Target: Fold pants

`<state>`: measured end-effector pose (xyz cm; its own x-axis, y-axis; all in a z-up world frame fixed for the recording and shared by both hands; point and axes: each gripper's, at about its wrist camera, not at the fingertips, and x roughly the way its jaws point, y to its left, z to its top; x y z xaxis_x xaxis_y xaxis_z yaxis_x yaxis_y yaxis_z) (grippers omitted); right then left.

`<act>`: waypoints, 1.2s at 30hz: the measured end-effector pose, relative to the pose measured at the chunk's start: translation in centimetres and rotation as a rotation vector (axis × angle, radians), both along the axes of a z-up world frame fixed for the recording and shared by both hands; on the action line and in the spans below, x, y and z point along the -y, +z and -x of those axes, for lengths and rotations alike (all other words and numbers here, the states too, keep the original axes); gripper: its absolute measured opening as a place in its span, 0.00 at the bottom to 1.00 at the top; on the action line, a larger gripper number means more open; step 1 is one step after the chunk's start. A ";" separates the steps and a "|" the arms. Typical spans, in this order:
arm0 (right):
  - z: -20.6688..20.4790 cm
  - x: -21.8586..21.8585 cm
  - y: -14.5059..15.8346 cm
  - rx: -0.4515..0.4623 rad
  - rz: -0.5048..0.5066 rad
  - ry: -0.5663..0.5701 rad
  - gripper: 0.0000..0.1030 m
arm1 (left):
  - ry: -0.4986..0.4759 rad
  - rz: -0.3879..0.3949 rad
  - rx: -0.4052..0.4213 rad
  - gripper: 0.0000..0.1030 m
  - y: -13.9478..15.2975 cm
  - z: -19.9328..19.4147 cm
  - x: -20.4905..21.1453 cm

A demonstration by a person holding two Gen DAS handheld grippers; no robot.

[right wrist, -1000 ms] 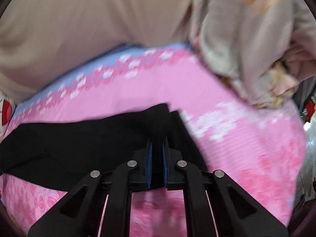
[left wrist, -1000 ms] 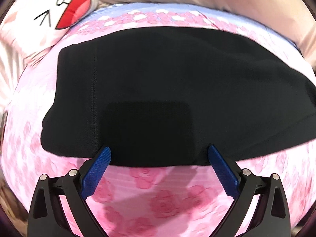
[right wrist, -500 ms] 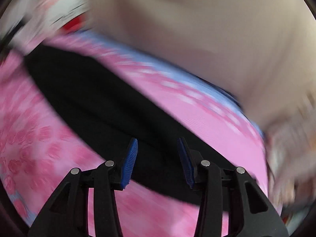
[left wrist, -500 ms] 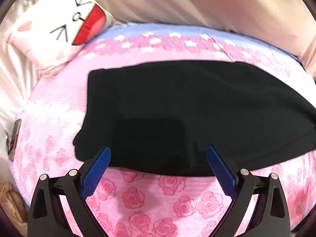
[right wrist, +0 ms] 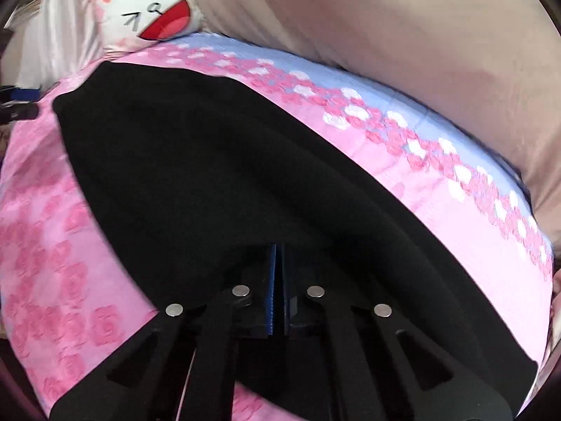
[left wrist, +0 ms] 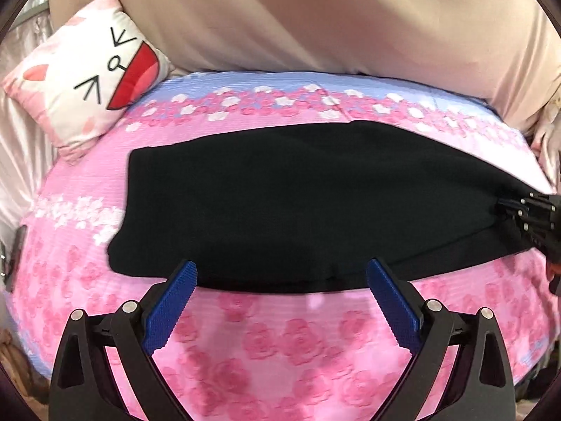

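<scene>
The black pants (left wrist: 298,203) lie flat in a long folded strip on a pink rose-print bed sheet (left wrist: 280,343). My left gripper (left wrist: 280,280) is open and empty, hovering just in front of the pants' near edge. My right gripper (right wrist: 278,256) is shut on the near end of the pants (right wrist: 228,175); it also shows in the left wrist view (left wrist: 526,210) at the strip's right end. The left gripper shows at the far left edge of the right wrist view (right wrist: 17,105).
A white cat-face pillow (left wrist: 87,80) leans at the bed's far left corner, also in the right wrist view (right wrist: 150,10). A beige curtain (left wrist: 333,17) hangs behind the bed. The bed's edge drops off at left and right.
My left gripper has pulled back from the pants, still open. My right gripper let go, swung round to the pants' end and shut on it.
</scene>
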<state>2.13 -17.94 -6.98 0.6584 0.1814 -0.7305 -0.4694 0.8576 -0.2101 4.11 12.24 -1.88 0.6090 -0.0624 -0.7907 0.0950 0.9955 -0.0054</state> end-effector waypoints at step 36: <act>7.0 -2.8 3.3 0.070 -0.125 0.081 0.61 | 0.089 -0.301 -0.063 0.94 -4.7 -3.1 5.1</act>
<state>-4.86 -15.17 -3.67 0.6864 0.3226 -0.6518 -0.5258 0.8393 -0.1383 7.23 7.19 -6.54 0.5506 0.2309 -0.8022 0.0166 0.9578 0.2871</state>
